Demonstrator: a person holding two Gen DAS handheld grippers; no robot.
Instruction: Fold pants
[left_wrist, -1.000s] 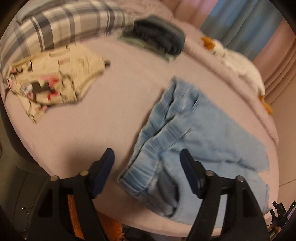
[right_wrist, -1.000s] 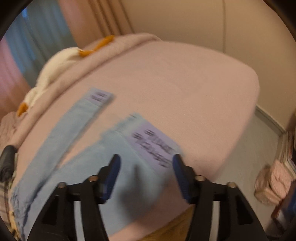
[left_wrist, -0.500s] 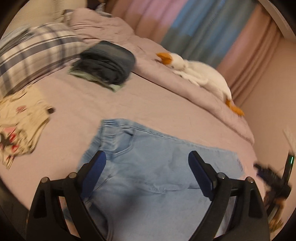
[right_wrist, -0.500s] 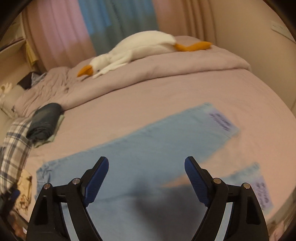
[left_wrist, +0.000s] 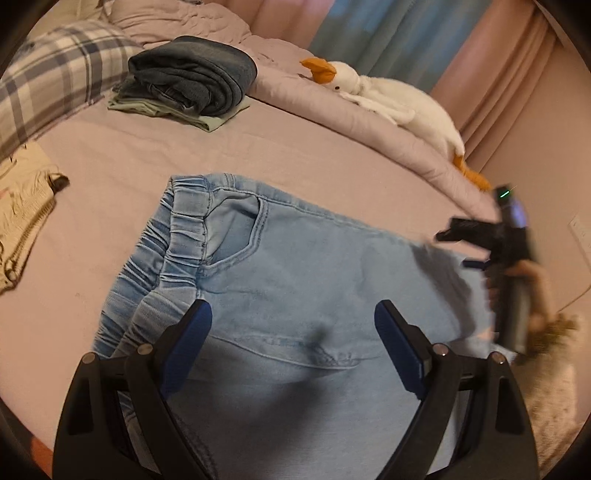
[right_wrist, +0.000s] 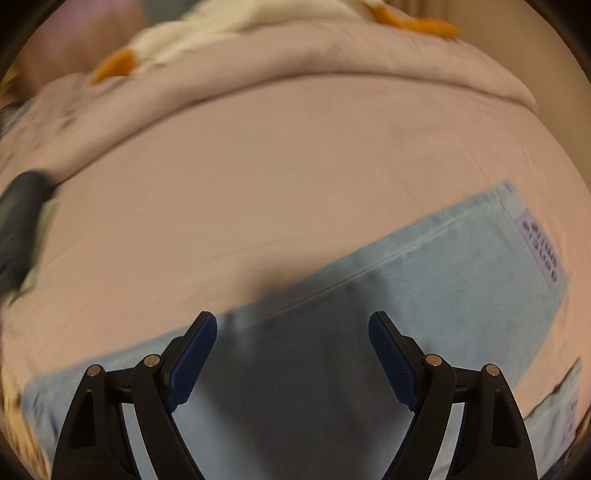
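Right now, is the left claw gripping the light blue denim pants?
No, the left claw hangs wide open above the light blue denim pants, which lie flat on the bed.

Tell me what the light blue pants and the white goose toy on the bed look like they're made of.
Light blue pants: apparently soft washed denim, with visible stitched seams, a pocket and a gathered elastic waistband. White goose toy: looks like plush fabric, matte and fuzzy, with an orange beak and feet.

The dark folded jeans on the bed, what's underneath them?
The dark folded jeans sit on a pale green folded garment, whose edges stick out. Anything between or beneath stays covered.
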